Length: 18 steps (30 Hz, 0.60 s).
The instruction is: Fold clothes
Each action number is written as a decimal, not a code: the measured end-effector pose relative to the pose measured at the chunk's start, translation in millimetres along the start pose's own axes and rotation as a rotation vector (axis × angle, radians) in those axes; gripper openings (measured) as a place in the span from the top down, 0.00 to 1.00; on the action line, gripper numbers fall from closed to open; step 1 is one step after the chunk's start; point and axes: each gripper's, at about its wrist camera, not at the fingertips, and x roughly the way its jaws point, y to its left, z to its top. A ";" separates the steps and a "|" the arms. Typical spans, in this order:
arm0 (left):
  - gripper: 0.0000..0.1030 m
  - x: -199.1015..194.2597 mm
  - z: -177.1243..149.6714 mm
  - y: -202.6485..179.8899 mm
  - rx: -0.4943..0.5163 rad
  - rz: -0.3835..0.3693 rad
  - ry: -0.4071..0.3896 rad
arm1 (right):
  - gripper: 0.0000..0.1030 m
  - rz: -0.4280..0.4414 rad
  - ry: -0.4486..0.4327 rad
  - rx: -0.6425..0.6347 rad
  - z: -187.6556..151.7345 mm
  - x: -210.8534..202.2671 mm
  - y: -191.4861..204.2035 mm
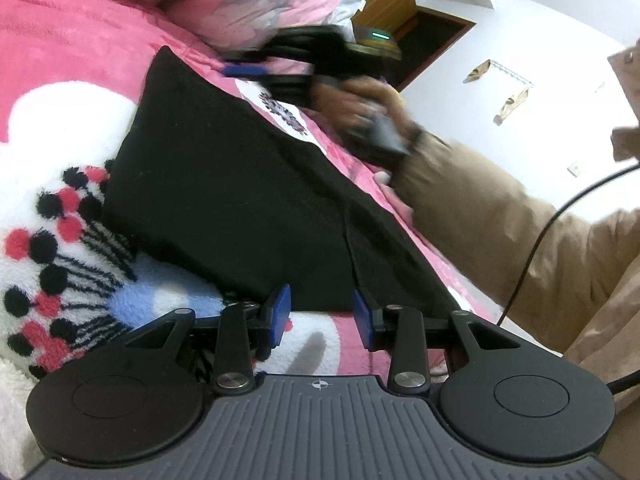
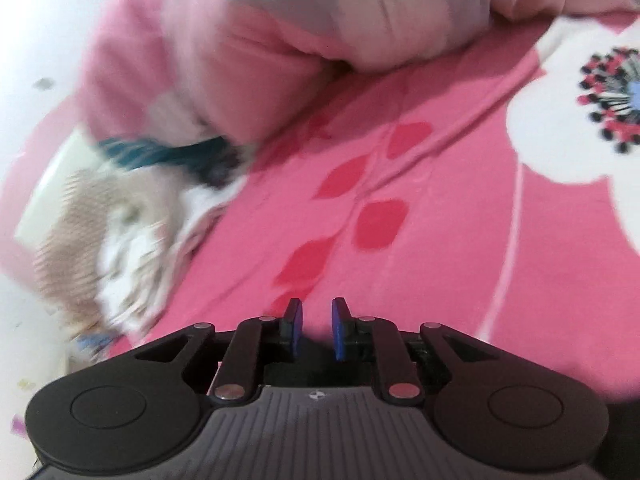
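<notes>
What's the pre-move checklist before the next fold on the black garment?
1. Left gripper empty: ok, jaws apart, nothing between them.
2. Right gripper empty: ok, small gap, only pink blanket beyond.
3. Black garment lying flat on the blanket: ok, folded, seam visible near the left gripper.
4. Left gripper lined up on the garment's near edge: ok.
5. Right gripper aimed at the garment: not ok, garment absent from its view.
6. Clothes pile clear of the garment: cannot tell.
</notes>
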 end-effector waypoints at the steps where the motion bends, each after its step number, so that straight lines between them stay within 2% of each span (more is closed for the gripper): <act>1: 0.66 -1.5 0.1 1.4 -0.010 -0.006 0.001 | 0.84 0.033 0.032 -0.028 -11.6 -12.5 5.9; 2: 0.66 -3.2 0.4 3.4 -0.026 -0.015 0.001 | 0.84 0.061 0.087 -0.067 -27.4 -19.5 15.3; 4: 0.66 -8.4 -0.4 6.2 -0.044 -0.026 0.001 | 0.84 0.064 0.179 -0.130 -54.4 -27.9 21.8; 6: 0.66 -10.8 -1.7 5.9 -0.043 -0.024 -0.001 | 0.84 0.019 0.219 -0.178 -69.0 -28.2 17.9; 7: 0.66 -11.0 -1.5 4.6 -0.038 -0.018 -0.002 | 0.85 -0.020 0.210 -0.171 -67.7 -27.0 9.1; 13: 0.66 -18.1 -5.1 1.6 -0.017 0.011 -0.009 | 0.88 -0.155 -0.108 0.151 -1.5 -41.5 -89.3; 16: 0.66 -25.4 -7.4 3.2 -0.017 0.014 -0.010 | 0.87 -0.143 -0.157 0.169 -3.3 -63.9 -86.1; 18: 0.66 -26.7 -7.5 5.0 -0.025 0.008 -0.010 | 0.86 -0.061 -0.100 0.124 -20.9 -75.4 -60.8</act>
